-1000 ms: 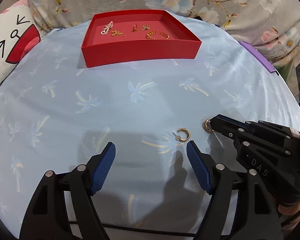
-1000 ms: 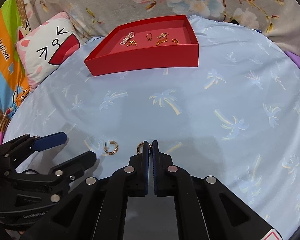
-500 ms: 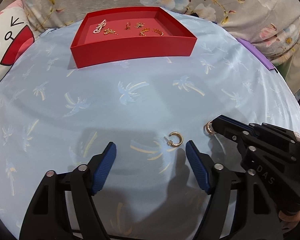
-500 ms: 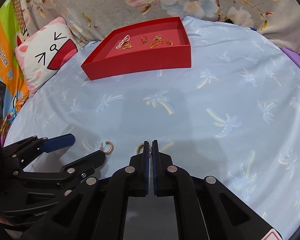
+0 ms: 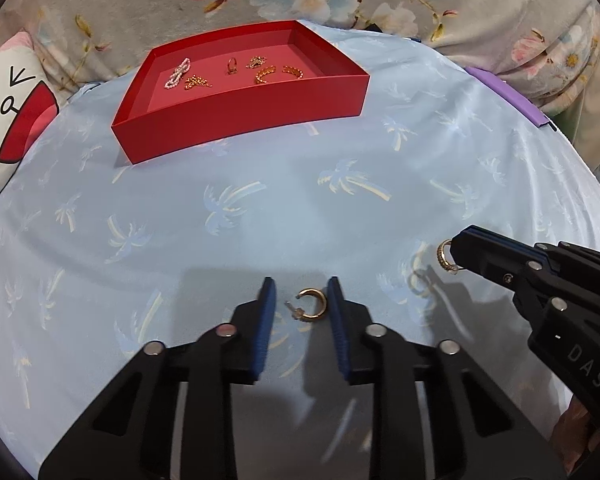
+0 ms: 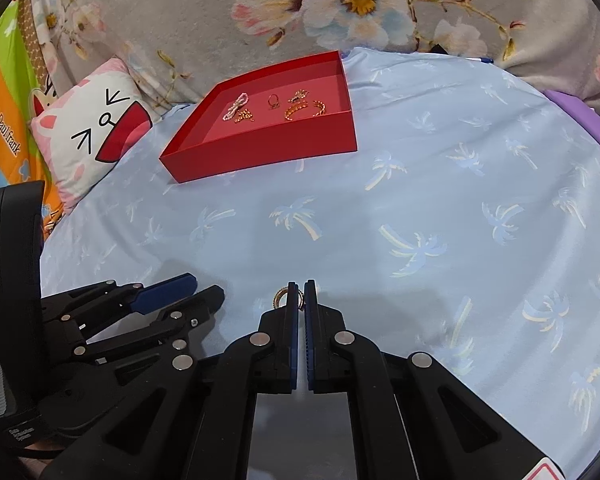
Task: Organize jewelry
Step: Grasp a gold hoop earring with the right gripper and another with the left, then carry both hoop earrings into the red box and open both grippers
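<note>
Since a second ago the left gripper [image 5: 300,308] has narrowed around the plain hoop earring [image 5: 312,305] on the blue sheet [image 5: 260,184] — pads flanking it, not yet pinching, so the pickup looks imminent. Beside it, the right gripper [image 6: 301,294] stays clamped on the beaded hoop [image 6: 281,297], lifted clear — both bound, presumably, for the red tray [image 5: 240,116].

Palm-print sheet [image 6: 440,200] (floral blanket [image 6: 340,4] behind)

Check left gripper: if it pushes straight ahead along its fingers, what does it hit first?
The gold hoop earring, lying on the blue sheet between the left gripper's open fingers. Past it, only bare sheet, then probably the red tray's front wall; depth is unclear.
</note>
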Motion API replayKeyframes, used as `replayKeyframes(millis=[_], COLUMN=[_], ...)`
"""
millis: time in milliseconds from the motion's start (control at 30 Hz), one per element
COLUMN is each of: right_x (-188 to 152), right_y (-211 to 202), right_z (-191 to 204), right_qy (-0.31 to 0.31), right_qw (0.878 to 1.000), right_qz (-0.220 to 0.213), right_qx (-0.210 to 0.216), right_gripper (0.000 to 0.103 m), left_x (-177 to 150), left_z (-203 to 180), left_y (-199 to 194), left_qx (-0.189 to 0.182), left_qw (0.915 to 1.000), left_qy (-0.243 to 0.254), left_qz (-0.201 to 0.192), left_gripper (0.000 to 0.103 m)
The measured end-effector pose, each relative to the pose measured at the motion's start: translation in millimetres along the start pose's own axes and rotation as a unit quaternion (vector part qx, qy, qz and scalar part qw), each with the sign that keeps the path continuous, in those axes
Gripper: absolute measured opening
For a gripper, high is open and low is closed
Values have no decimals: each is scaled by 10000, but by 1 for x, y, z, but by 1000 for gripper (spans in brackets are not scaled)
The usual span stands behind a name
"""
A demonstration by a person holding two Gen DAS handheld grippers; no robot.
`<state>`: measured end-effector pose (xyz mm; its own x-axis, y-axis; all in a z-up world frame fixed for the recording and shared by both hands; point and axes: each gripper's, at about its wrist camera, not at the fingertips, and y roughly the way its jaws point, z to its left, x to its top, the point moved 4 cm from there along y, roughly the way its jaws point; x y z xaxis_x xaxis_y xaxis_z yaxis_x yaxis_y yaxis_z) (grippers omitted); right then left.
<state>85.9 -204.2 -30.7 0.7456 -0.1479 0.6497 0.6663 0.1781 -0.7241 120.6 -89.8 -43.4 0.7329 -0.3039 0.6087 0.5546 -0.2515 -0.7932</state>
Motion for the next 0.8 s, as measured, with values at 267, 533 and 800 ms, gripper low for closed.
replayKeyframes(millis=[267,533,800], right_x=[3,7,30], right_y=[-5,-18,-36], right_z=[-1,-1,5], right_qy=[32,39,-63], right_qw=[10000,9998,9987], right_qz=[-78,-217,-507], right_qx=[10,35,50], right_gripper=[3,3,3], left_x=[-4,-3,28], left_z=[2,25,64], left_y=[-5,-28,-61], left_qx=[-137,-250,-217], left_qw=[9999,9986,9948], left_qy=[-92,-455,-891], left_qz=[34,-67,-434], left_gripper=[20,20,20])
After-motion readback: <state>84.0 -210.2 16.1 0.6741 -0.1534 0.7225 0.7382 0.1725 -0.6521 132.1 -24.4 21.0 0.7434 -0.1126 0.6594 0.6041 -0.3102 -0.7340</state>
